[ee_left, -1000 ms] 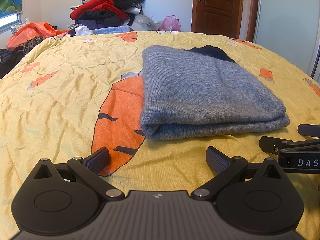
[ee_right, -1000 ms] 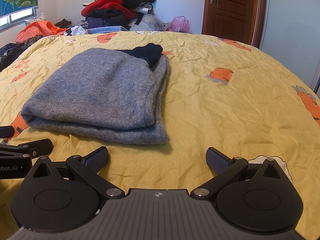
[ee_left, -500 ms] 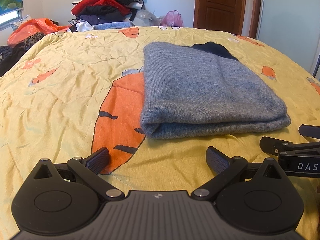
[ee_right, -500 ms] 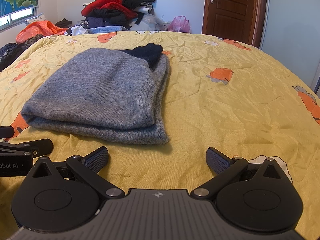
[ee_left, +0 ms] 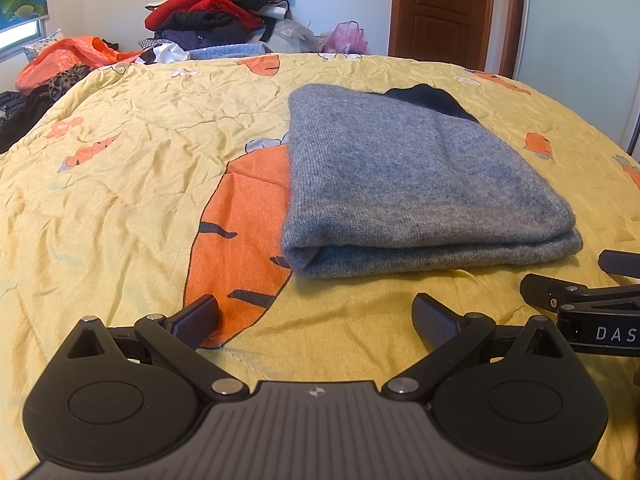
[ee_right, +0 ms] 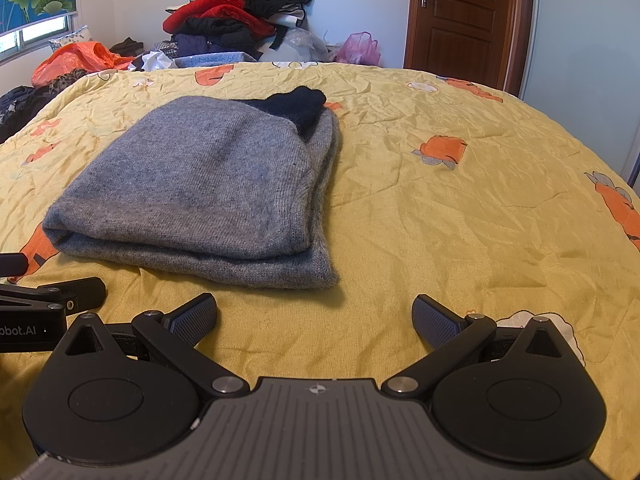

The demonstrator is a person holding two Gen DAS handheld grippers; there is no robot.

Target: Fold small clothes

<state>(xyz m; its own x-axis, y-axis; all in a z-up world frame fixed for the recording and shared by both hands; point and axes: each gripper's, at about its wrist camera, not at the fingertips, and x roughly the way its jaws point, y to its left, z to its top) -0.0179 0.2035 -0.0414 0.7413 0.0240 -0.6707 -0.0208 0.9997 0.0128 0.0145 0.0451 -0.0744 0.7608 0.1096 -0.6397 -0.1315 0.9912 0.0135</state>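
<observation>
Item count, both wrist views:

- 1 folded grey knitted sweater [ee_left: 416, 184] with 1 dark navy part [ee_right: 296, 106] showing at its far end.
- 1 bed covered by 1 yellow quilt printed with orange carrots [ee_right: 460, 220].
- 2 black two-finger tools: 1 left tool [ee_left: 316, 320] and 1 right tool [ee_right: 314, 318], each with 2 fingers spread apart, 4 fingers in all.
- 1 heap of red, black and dark clothes [ee_right: 236, 12] beyond the bed; the number of garments in it cannot be counted.
- 1 orange plastic bag [ee_left: 76, 54].
- 1 pink plastic bag [ee_right: 360, 48].
- 1 brown wooden door [ee_right: 464, 16].
</observation>
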